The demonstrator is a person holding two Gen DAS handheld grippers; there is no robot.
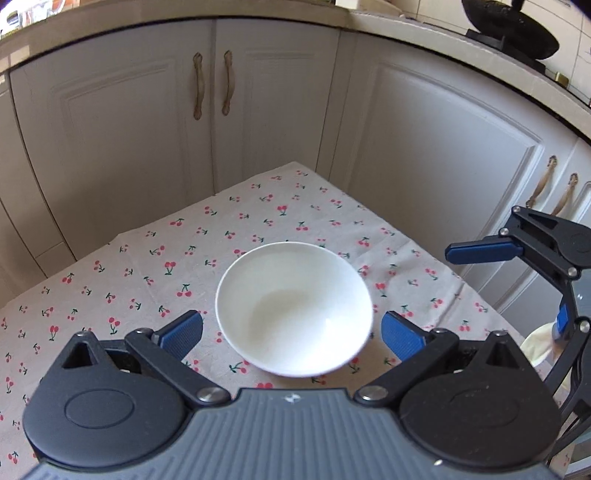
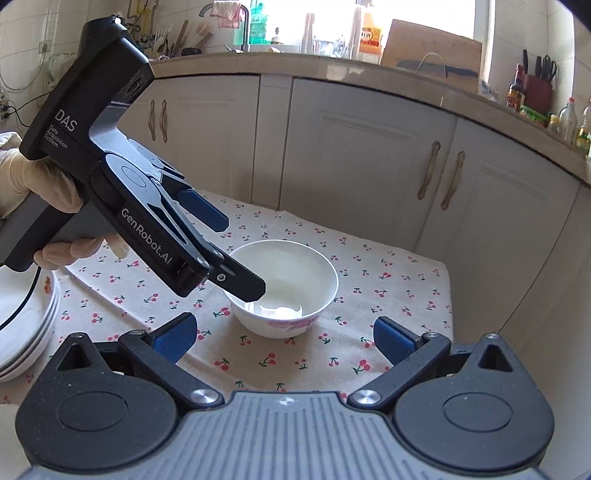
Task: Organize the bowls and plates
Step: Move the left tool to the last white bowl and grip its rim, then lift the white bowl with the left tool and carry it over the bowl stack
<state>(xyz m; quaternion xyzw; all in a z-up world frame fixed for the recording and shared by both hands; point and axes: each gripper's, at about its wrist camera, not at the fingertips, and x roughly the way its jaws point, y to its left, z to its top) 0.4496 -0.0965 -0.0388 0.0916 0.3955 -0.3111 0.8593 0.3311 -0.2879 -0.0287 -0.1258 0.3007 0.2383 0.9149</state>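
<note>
Kitchen corner. Cream panelled cabinet doors [image 2: 362, 155] with bronze handles [image 1: 212, 85], fitted under beige countertop [image 2: 332, 68]. Cherry-print cloth [image 1: 122, 266] spread over worktop. White wall tiles [image 2: 22, 40] seen at left. Bright daylight admitted through window [image 2: 417, 14] above counter. Black wok [image 1: 509, 31] seen on stove.

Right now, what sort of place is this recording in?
Most likely a home kitchen: cream cabinets under a countertop crowded with bottles and utensils, a knife block, and a wok on a stove.
</note>
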